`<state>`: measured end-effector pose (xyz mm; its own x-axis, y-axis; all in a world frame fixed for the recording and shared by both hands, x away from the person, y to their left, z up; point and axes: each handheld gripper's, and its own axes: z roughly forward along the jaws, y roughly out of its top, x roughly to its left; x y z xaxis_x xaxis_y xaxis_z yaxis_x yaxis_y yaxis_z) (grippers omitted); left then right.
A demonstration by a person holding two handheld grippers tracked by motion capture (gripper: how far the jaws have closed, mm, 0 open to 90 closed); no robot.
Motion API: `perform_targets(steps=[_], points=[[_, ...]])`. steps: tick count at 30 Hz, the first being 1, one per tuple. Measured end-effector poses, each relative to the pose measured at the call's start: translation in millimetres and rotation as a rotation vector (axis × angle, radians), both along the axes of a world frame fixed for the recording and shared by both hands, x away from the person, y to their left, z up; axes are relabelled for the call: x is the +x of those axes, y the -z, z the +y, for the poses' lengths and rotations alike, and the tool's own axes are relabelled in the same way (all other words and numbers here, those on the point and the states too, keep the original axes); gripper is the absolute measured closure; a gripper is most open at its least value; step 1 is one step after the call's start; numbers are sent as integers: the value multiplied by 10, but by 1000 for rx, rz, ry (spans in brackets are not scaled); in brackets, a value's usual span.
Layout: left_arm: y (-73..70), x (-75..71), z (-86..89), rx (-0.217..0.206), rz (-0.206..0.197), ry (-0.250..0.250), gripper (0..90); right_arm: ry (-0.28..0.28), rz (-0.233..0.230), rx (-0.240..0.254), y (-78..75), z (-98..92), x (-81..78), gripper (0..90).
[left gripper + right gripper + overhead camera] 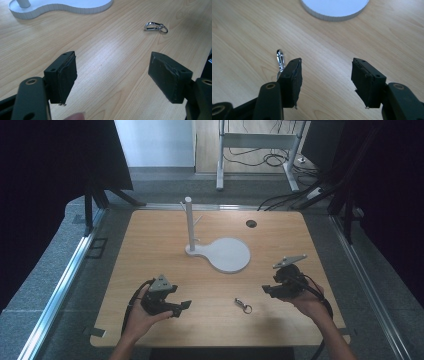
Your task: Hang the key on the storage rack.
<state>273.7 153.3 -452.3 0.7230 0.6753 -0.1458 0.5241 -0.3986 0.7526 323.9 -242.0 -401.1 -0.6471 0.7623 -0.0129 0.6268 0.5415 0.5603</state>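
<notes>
wooden counter (150,250): metal clip (243,305) lies flat between both released, empty claws, nearer the right claw (268,290), left claw (183,308) farther.

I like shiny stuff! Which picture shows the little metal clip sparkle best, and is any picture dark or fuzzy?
Left gripper view: the clip glints sharply. Right gripper view: it gleams beside a jaw, partly hidden. High view: dark at the sides, and the clip is tiny and soft.

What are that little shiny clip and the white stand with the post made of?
The clip looks like polished metal: silvery, with bright glints. The white stand seems matte plastic, possibly 3D-printed, as its rim shows fine vertical ridges. The table looks like wood-grain laminate.
</notes>
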Motion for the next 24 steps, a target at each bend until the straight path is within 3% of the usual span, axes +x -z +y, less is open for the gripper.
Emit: perform_targets(steps=[6,24], points=[[13,-9,-34,11,2,9,234,-38,39,-29,2,121,32,465],[28,-4,-36,26,6,12,234,-146,171,-104,217,484,82,569]])
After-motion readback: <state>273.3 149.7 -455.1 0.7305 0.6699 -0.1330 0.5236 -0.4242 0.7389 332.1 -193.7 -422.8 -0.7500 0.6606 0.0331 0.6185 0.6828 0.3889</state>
